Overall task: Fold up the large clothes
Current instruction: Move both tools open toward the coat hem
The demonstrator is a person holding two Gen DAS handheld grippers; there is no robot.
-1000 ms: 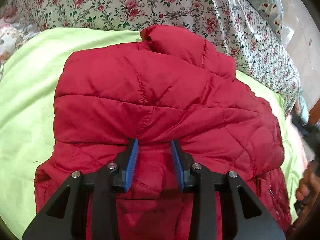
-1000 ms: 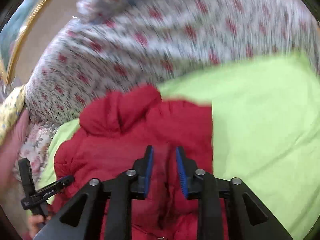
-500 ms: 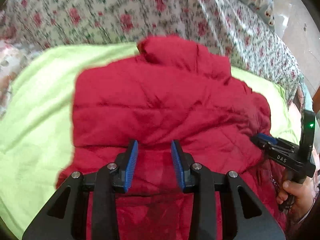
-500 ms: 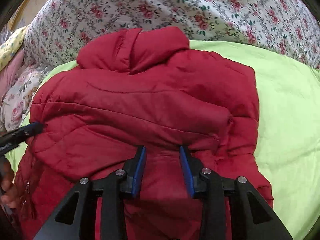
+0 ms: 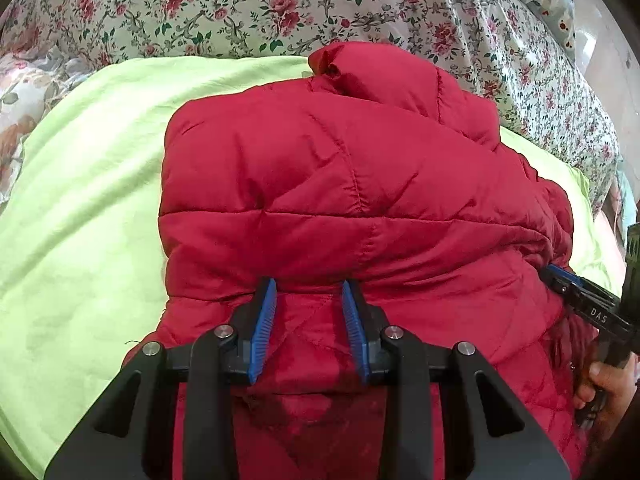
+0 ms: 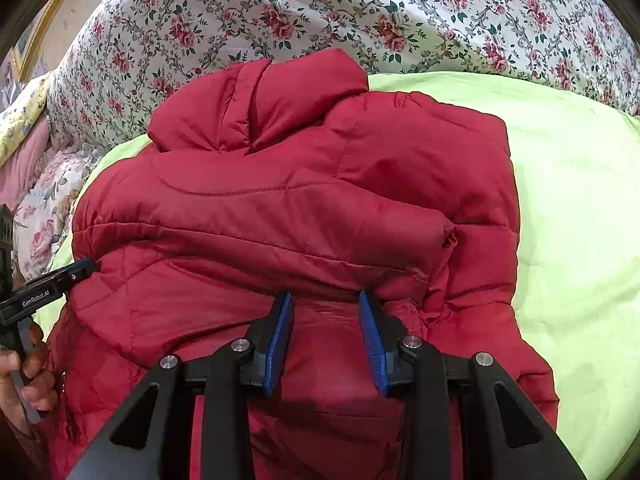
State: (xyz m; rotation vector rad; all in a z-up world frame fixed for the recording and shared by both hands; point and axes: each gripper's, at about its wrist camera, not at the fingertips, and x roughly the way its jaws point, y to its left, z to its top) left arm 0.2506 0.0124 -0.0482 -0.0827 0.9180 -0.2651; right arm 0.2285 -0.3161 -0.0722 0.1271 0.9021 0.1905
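At the bottom of the left wrist view, the left gripper (image 5: 308, 292) has its blue pads (image 5: 262, 328) standing apart with a fold of the red quilted jacket (image 5: 340, 184) bunched up between them; the fabric fills the gap, but I cannot tell whether the pads actually press on it. The right wrist view gives the same picture at its lower centre: the right gripper (image 6: 325, 304) has parted pads (image 6: 280, 344) with red fabric between them, and a firm pinch cannot be confirmed there either.

The jacket (image 6: 288, 208) fills the middle of both frames, its sleeve folded across the body and its collar (image 5: 384, 72) toward the top. At the right edge of the left view, the other gripper's black tip touches the jacket's side, with a hand (image 5: 608, 388) gripping its handle below. In the right view, the matching tip and hand (image 6: 24, 376) sit at the left edge.

Beneath the jacket lies a lime green sheet (image 5: 80, 208), and beyond it, across the top of both frames, a floral bedspread (image 6: 320, 12).
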